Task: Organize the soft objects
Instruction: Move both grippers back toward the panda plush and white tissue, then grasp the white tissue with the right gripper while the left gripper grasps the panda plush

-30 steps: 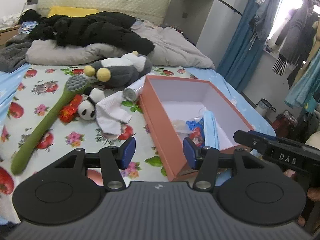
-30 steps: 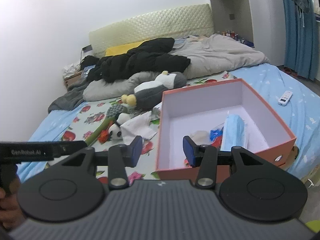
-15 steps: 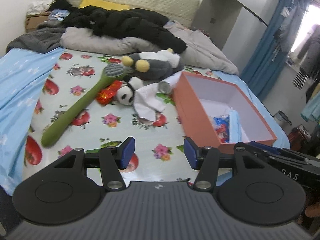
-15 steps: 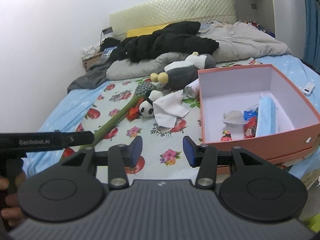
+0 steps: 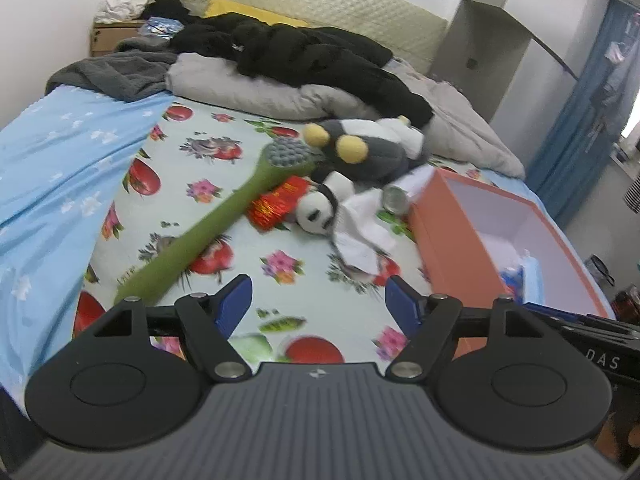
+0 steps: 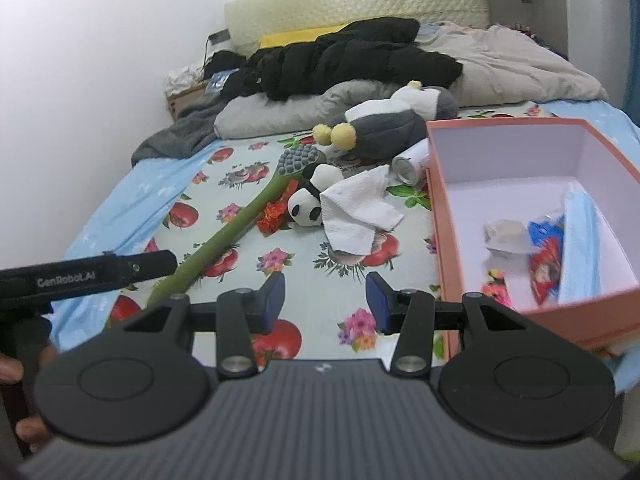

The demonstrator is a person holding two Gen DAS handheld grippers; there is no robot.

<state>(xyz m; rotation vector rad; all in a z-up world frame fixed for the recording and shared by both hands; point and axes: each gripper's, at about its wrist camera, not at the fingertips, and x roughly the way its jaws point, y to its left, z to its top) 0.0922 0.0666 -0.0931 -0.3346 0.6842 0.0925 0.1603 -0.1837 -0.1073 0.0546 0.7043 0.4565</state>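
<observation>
On the flowered bed sheet lie a long green plush brush (image 5: pixel 224 224) (image 6: pixel 224 236), a small panda plush (image 5: pixel 318 210) (image 6: pixel 306 206), a red tinsel piece (image 5: pixel 278 202) (image 6: pixel 272 212), a white cloth (image 5: pixel 360 232) (image 6: pixel 356 210), a grey plush with yellow balls (image 5: pixel 368 146) (image 6: pixel 384 128) and a can (image 5: pixel 394 200) (image 6: pixel 408 166). An orange box (image 5: pixel 452 236) (image 6: pixel 442 216) at the right holds a blue face mask (image 6: pixel 580 248) and small wrappers. My left gripper (image 5: pixel 318 302) and right gripper (image 6: pixel 325 302) are both open and empty, above the near sheet.
A black coat (image 5: pixel 304 56) (image 6: pixel 344 56) and grey duvet (image 5: pixel 256 88) (image 6: pixel 520 68) are piled at the bed's head. A plain blue sheet (image 5: pixel 48 168) covers the left side. A blue curtain (image 5: pixel 584 112) hangs at the right.
Both grippers have swung left, away from the box toward the plush toys and green brush. Both stayed open and empty.
</observation>
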